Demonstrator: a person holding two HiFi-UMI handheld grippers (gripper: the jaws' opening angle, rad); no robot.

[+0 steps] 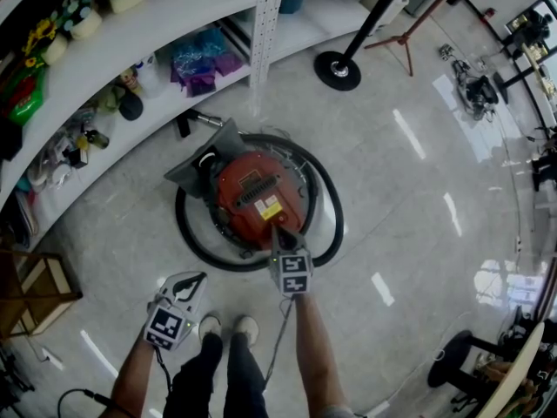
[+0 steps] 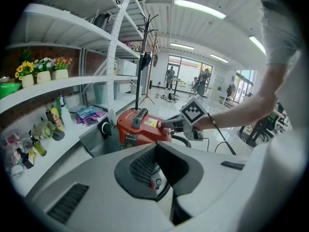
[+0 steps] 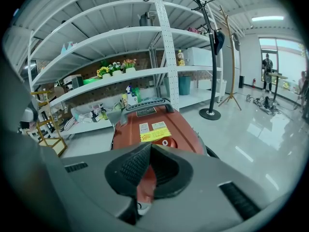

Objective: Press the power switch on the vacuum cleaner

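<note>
White shelves (image 1: 174, 16) run along the left and hold potted flowers (image 1: 70, 20), bottles and a blue and purple bag (image 1: 198, 59). At the lower left the left gripper (image 1: 193, 279) is held above the floor (image 1: 409, 216), well apart from the vacuum cleaner. In the left gripper view its two jaws meet at the tips with nothing between them.

The red vacuum cleaner (image 1: 257, 194) sits on the floor in the middle, just in front of the shelves, with its black hose (image 1: 187, 233) coiled around it. A black handle and a yellow label (image 3: 154, 134) lie on its top.

The right gripper (image 1: 276, 233) reaches down to the near end of the red body. Its jaws are also closed tip to tip and grip nothing. The tips sit right beside a round button (image 3: 165, 142) below the yellow label; whether they touch it cannot be made out.

Further right, the round black base of a coat stand (image 1: 337, 70) stands on the glossy floor.
</note>
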